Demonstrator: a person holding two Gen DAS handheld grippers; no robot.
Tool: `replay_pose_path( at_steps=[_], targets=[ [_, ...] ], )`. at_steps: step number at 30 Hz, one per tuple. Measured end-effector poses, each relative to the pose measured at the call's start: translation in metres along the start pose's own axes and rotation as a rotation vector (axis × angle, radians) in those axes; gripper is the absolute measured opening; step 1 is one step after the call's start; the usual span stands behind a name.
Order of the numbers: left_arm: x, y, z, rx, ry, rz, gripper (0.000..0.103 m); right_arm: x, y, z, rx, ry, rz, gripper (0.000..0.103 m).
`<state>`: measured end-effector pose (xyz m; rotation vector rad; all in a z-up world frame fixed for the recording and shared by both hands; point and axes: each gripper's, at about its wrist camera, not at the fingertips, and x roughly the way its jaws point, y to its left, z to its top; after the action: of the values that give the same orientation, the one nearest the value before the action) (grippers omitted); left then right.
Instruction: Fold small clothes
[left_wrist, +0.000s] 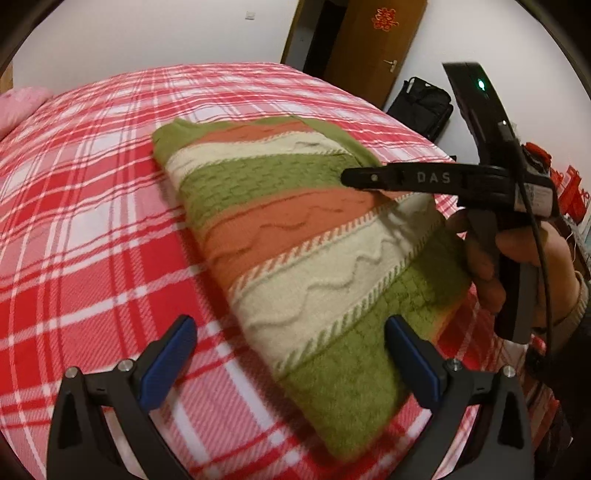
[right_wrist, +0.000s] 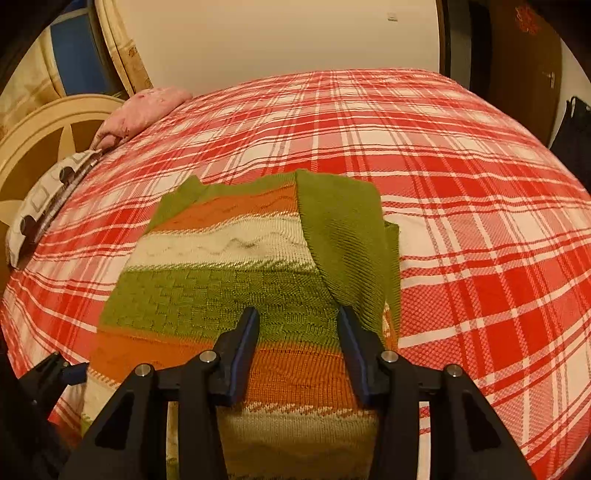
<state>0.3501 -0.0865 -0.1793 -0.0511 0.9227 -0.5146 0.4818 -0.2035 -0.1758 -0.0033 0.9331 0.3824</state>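
left gripper (left_wrist: 290, 341): jaws spread wide, nothing between the blue pads (left_wrist: 168, 360). it hangs over the near green end of the striped knit sweater (left_wrist: 295, 236); the right-hand pad overlaps the sweater's green band in view, the left-hand pad sits over bare bedding. contact with the fabric cannot be confirmed.

right gripper (right_wrist: 297, 332): jaws parted to a moderate gap, nothing clamped. both fingers (right_wrist: 240, 350) lie over the sweater (right_wrist: 221, 295) at its orange and green bands. in the left wrist view the same tool (left_wrist: 406, 179) appears side-on above the sweater's far right edge, with the person's right hand (left_wrist: 517, 251) around its handle; the fingertips are hidden behind the fabric line there.

sweater: folded into a compact rectangle, striped green, cream and orange, lying flat on the red plaid bedsheet (left_wrist: 92, 206). a plain green sleeve (right_wrist: 347, 240) is folded over the right side of the body, running down the length of the fold.

surroundings: pink pillow (right_wrist: 147, 107) and a patterned cloth (right_wrist: 48, 199) at the head end beside the cream headboard (right_wrist: 40, 136). black bag (left_wrist: 421, 105) on the floor by the wooden door (left_wrist: 369, 48).
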Motion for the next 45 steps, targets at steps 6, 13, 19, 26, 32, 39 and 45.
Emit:
replay_pose_path(
  at_steps=[6,13,19,26,32,39,45],
  targets=[
    [-0.011,0.003,-0.001,-0.003,0.002,0.03,0.103,-0.025,-0.003,0.006,0.023,-0.009,0.083,0.056],
    [-0.006,0.012,0.005,-0.04,0.007,0.009,0.103,-0.03,-0.037,0.023,0.103,-0.04,0.07,0.068],
    [0.006,0.018,0.004,-0.076,0.022,-0.022,0.103,0.002,-0.064,0.021,0.149,0.019,0.092,0.068],
    [0.004,0.028,0.008,-0.14,-0.013,-0.079,0.103,0.021,-0.088,0.02,0.228,0.032,0.21,0.068],
    [0.008,0.026,0.01,-0.151,-0.019,-0.088,0.103,0.03,-0.089,0.022,0.241,0.023,0.293,0.068],
    [0.016,0.012,0.013,-0.115,-0.004,-0.098,0.095,0.043,-0.068,0.027,0.207,0.051,0.33,0.062],
    [0.011,0.008,0.01,-0.101,-0.02,-0.119,0.052,0.028,-0.042,0.026,0.144,0.01,0.259,0.03]
  ],
)
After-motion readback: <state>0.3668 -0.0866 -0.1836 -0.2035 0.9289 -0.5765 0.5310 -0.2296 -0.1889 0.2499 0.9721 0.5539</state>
